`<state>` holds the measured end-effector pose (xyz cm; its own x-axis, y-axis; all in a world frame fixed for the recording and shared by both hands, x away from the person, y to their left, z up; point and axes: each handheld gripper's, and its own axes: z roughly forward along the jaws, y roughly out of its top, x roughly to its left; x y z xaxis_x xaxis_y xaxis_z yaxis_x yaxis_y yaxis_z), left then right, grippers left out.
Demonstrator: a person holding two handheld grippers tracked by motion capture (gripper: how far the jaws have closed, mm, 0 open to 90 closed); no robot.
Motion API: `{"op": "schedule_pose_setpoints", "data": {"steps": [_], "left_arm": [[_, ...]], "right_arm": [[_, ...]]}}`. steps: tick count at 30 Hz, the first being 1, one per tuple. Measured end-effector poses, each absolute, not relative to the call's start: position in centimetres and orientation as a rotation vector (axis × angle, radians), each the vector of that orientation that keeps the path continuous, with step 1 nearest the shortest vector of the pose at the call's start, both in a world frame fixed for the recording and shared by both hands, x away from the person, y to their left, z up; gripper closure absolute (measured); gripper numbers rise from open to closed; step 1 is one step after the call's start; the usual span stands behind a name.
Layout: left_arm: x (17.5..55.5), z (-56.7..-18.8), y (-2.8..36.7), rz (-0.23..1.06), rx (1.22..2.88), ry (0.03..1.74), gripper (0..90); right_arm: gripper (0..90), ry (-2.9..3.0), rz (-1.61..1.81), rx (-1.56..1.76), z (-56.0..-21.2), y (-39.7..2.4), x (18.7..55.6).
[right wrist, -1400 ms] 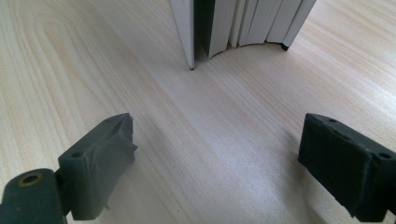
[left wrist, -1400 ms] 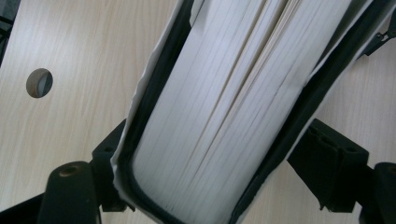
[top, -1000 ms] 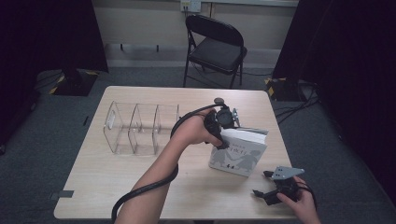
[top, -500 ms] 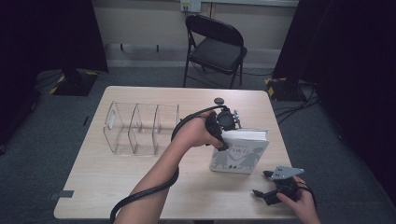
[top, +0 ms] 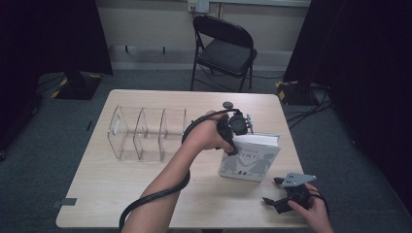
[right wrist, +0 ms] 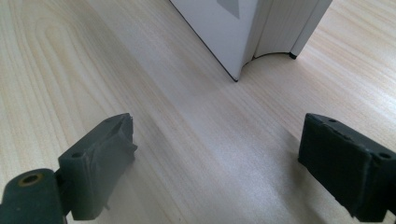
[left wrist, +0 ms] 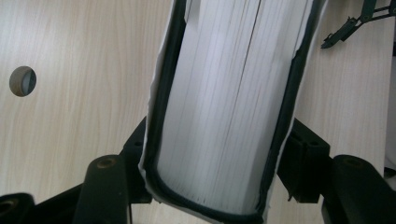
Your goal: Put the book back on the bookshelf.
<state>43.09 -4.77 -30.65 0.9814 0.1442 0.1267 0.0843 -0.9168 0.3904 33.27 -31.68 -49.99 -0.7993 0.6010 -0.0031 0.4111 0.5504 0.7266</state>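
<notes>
A thick white hardback book (top: 250, 158) stands upright on its edge on the wooden table (top: 121, 189), right of centre. My left gripper (top: 232, 141) comes down on its top left corner and is shut on it. In the left gripper view the black pads (left wrist: 303, 149) press both covers of the book (left wrist: 224, 107), with the page block between them. My right gripper (top: 271, 191) rests low near the table's front right corner, open and holding nothing. In the right gripper view its jaws (right wrist: 224, 154) stand wide apart, facing the book's lower corner (right wrist: 233, 23).
A clear acrylic rack (top: 145, 133) with three compartments stands on the left half of the table. A round cable hole (top: 227, 104) lies just behind the left gripper. A black folding chair (top: 226, 46) stands beyond the table's far edge.
</notes>
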Motion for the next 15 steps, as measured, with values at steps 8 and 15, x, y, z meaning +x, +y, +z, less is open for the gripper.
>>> {"op": "schedule_pose_setpoints", "data": {"steps": [8,15], "left_arm": [[42.0,-30.3,-4.6,0.125,2.713,0.182,49.7],[41.6,-30.1,-4.7,0.109,2.729,0.208,52.4]], "right_arm": [[9.3,2.539,1.092,0.848,-50.0,-31.6,33.3],[9.4,2.538,1.092,0.846,-50.0,-31.6,33.3]]}}
